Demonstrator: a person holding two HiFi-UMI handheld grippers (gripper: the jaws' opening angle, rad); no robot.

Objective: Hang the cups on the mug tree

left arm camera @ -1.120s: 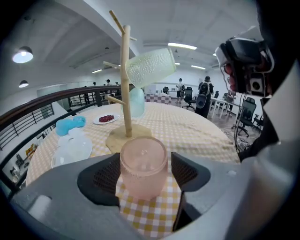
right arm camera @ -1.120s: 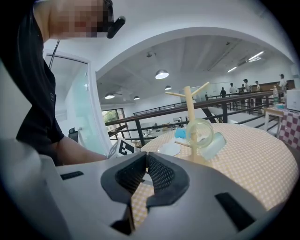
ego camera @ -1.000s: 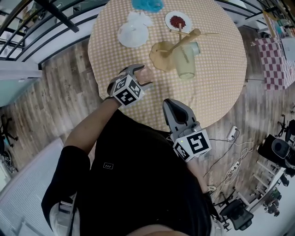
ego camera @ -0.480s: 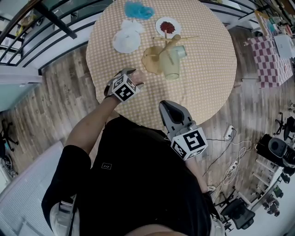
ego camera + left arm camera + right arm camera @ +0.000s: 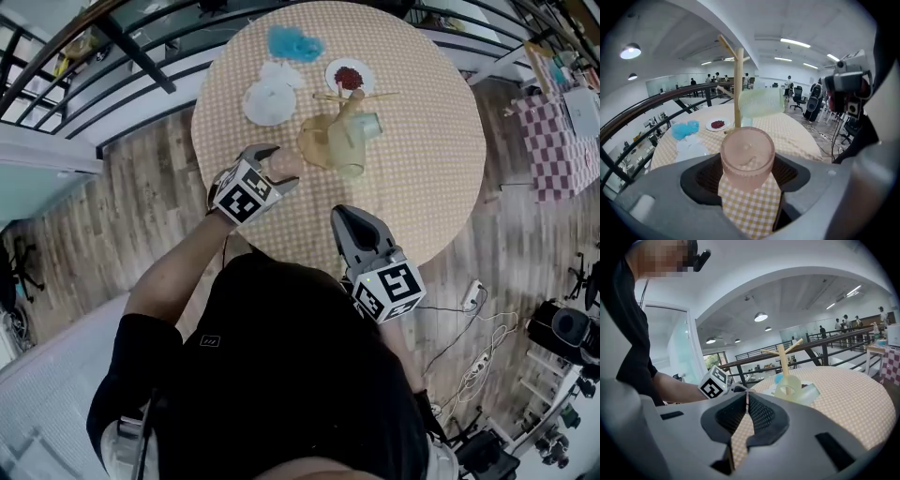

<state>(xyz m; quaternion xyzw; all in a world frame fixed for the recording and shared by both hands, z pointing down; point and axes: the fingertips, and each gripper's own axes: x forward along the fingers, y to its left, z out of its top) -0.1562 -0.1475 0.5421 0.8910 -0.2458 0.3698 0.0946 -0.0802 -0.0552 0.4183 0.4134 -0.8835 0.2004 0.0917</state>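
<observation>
On the left, grips a ribbed pink cup between the pads of the left gripper, squeezed at its sides, one round end turned toward that gripper's camera. Holds it above the checked table, over the side nearest the person and, so far as the head view tells, clear of the cloth. Behind it, toward the far rim, leaves a white dish and a blue crumpled thing out of play. Further right, near the middle of the table, faces the wooden mug tree, upright, with a pale green cup apparently already hung close against the pole and upper pegs bare; just beyond it, a small plate of red bits. On the right, holds the right gripper by the table's near edge, jaws pressed together on nothing. Judged from this: mid-carry with the second cup, hanging not yet done. Next, calls for bringing the pink cup up to a free peg and turning the wrist so that whatever catches the peg meets it; shows no handle here, so cannot tell whether handle or rim. Then needs sliding it on and easing the pads apart only once the peg bears the weight. Risks nudging the green cup or tipping the tree; could steady the tree with the idle right gripper.
</observation>
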